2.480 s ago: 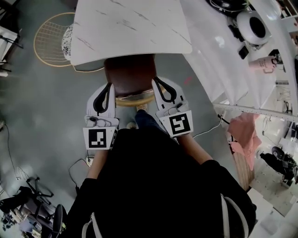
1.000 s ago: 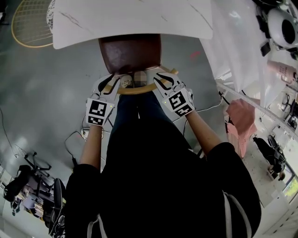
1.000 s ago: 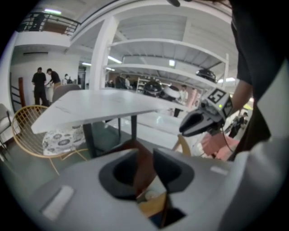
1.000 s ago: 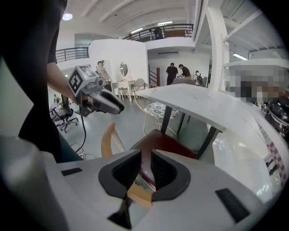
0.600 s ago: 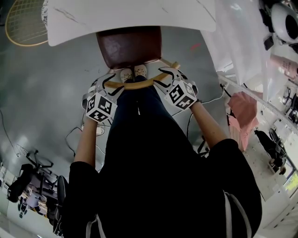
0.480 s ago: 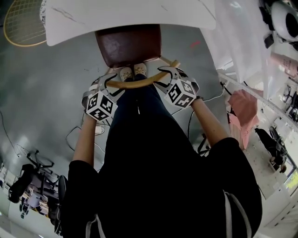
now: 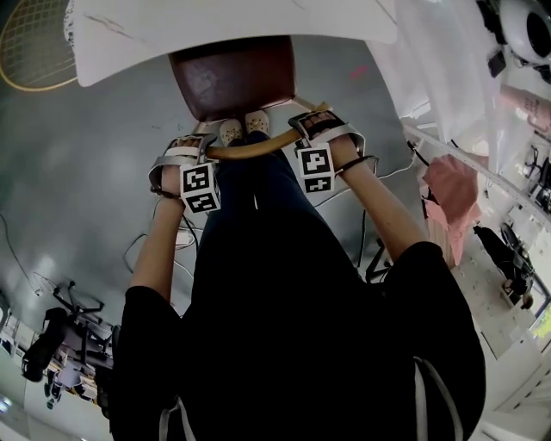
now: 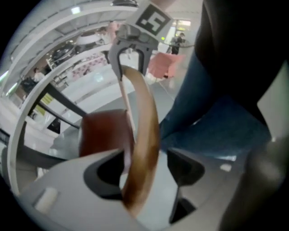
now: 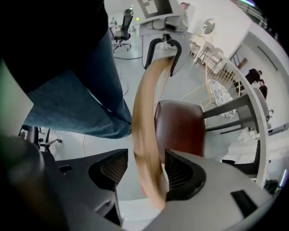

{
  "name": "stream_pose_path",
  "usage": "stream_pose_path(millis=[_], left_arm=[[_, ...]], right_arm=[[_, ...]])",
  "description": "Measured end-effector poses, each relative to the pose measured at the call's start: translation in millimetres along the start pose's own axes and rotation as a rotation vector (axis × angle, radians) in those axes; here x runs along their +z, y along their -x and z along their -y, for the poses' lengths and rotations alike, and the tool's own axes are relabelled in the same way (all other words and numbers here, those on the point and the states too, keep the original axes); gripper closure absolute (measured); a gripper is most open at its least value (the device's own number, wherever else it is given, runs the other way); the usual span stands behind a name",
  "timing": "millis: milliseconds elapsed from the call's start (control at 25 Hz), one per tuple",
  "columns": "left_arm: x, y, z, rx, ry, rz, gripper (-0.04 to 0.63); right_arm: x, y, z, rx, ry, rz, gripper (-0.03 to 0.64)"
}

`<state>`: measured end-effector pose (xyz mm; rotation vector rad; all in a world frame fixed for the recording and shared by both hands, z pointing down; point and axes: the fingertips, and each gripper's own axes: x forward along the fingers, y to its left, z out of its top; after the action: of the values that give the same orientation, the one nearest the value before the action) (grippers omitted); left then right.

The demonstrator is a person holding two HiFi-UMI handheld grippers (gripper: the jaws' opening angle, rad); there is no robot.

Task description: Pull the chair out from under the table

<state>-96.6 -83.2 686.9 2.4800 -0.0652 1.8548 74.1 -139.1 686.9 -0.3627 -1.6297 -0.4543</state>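
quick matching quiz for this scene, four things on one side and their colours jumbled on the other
Things:
1. chair seat
2. backrest rail
3. table top
4. cloth at the right edge of the head view

Colours:
a. pink
b. white with faint grey veins
c. dark reddish brown
d. tan wood

Pairs: 1-c, 2-d, 3-b, 4-a
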Motion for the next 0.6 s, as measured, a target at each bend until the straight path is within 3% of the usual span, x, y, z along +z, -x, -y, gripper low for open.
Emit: stream_pose_path(millis=[80, 160, 320, 600], left_arm=[[-7, -7, -1, 0.022, -0.069, -0.062, 0.314], [-10, -10, -5, 0.056, -0.108, -0.092, 0.408], [-12, -11, -7, 0.071, -0.145, -0.113, 0.428], [-10, -13, -7, 0.041, -0.167, -0.140, 0.443]], right_arm=[[-6, -10, 1, -0.029, 0.052, -0.064, 0.400], [-8, -14, 7, -0.081, 0.066, -0.095, 0.400], [-8, -15, 14, -0.124, 0.049, -0.120, 0.443], [-12, -16, 10, -0.080, 0.048, -0.182, 0.449]])
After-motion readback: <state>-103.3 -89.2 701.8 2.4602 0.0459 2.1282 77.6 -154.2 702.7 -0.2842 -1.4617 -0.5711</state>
